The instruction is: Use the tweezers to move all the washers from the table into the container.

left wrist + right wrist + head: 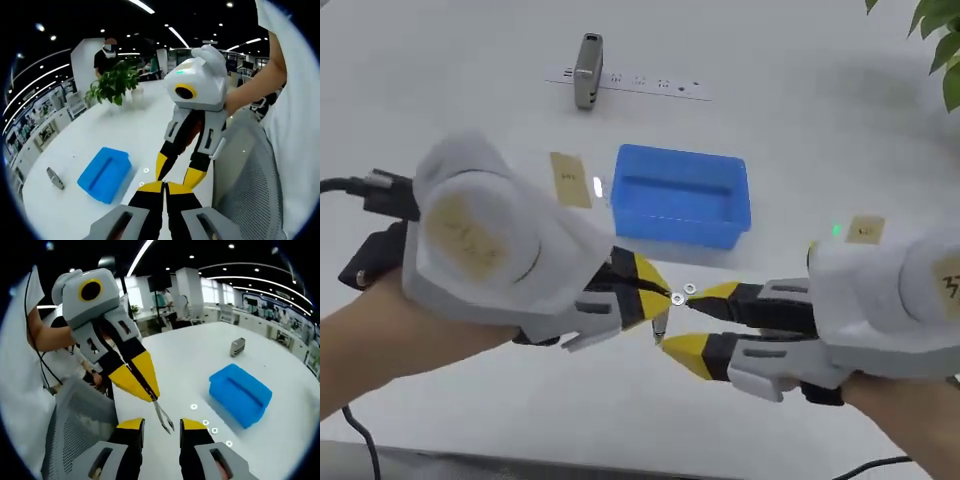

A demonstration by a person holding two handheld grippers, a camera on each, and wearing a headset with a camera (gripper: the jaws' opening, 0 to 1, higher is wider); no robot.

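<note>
A: Left gripper (655, 283), head view: jaws pinched on tweezers (660, 325). Right gripper (705, 320): jaws wide, probably set to steady them.
B: Washers (677, 298)?
A: On the table (800, 120) beside the tips; blue container (680, 195) at 12 o'clock, power strip (630, 82) beyond.
B: Left gripper view?
A: Own jaws together; potted plant (112, 82) at 11.
B: Right gripper view?
A: Tweezers between its spread jaws; washers at 2 o'clock, and the right jaw crowds them.

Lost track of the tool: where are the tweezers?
Head view, centre: the tweezers sit in the left gripper's shut fingers, tips beside the open right gripper, nearer than the blue container.
</note>
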